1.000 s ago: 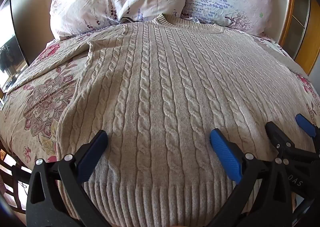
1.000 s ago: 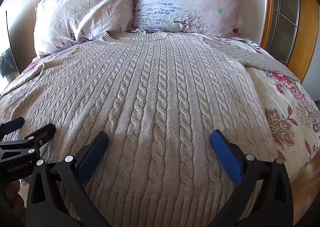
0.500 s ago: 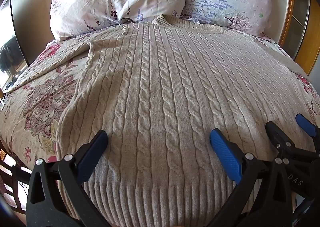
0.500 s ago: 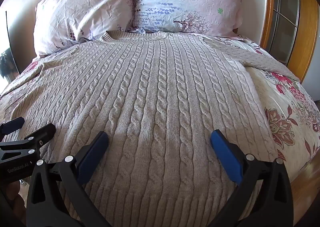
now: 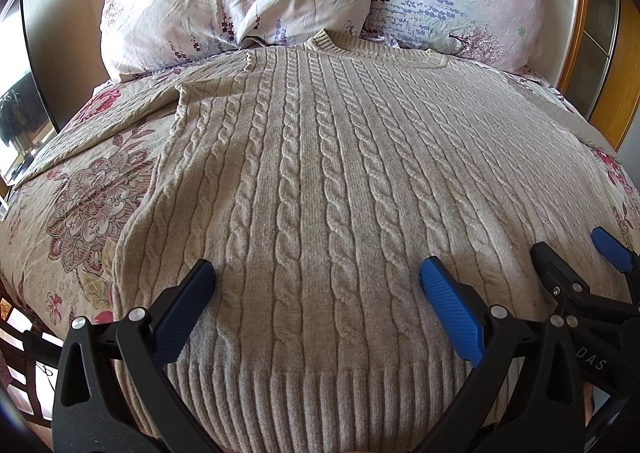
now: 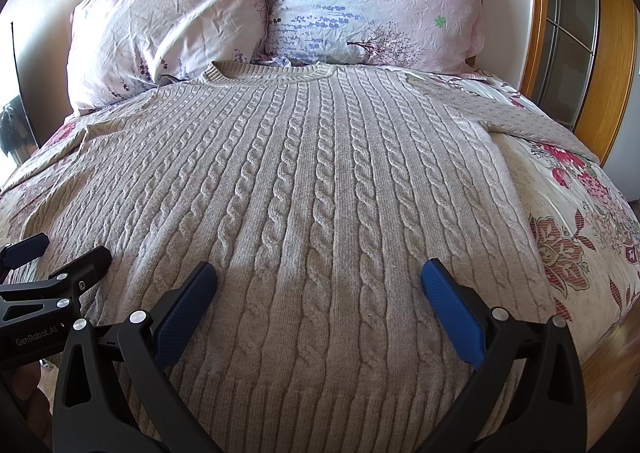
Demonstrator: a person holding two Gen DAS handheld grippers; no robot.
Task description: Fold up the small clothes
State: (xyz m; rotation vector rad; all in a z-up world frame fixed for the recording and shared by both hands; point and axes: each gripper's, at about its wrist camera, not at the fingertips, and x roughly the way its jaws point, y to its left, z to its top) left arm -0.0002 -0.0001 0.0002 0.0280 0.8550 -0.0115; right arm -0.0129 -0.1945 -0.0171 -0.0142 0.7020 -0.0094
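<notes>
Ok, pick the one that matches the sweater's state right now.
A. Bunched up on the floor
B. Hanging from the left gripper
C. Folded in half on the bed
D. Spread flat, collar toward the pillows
D: the sweater lies spread flat on the bed, its collar next to the pillows, with the left gripper and the right gripper both open over the hem.

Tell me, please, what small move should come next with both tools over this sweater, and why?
Probably lower both open tools, left tool and right tool, onto the ribbed hem to pinch it: the beige cable-knit sweater lies flat and unfolded, and neither tool grips anything.
</notes>
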